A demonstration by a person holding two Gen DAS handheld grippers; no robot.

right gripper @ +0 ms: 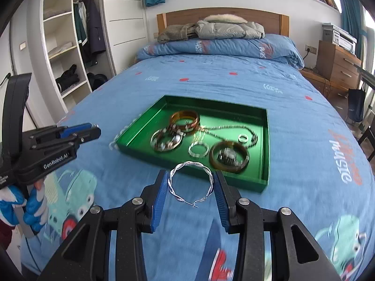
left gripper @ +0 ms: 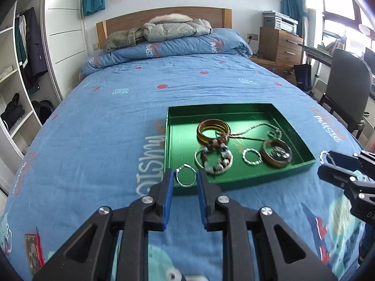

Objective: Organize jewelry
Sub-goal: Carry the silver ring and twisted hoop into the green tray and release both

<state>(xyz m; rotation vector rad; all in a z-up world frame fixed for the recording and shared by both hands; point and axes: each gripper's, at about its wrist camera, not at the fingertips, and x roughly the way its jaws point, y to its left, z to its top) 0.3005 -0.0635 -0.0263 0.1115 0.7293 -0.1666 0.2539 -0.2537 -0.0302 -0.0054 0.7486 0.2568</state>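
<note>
A green tray point(left gripper: 236, 182) point(right gripper: 145, 127) lies on the blue bedspread and holds amber bangles point(left gripper: 213, 131), a beaded bracelet point(left gripper: 214, 160), a chain necklace point(left gripper: 255, 128) and small silver rings point(left gripper: 252, 156). My left gripper point(left gripper: 185, 176) is shut on a thin silver hoop point(left gripper: 185, 176), held over the tray's near left corner. My right gripper point(right gripper: 191, 182) is shut on a twisted silver hoop earring point(right gripper: 191, 182), just in front of the tray's near edge. The right gripper shows at the right edge of the left wrist view point(left gripper: 328, 161), the left one at the left of the right wrist view point(right gripper: 91, 128).
The bed carries a folded blue duvet point(left gripper: 168, 46) and jackets point(left gripper: 175, 28) at the headboard. An open wardrobe point(right gripper: 68, 53) stands left. A wooden drawer unit point(left gripper: 279, 44) with a printer and a chair point(left gripper: 346, 86) stand right.
</note>
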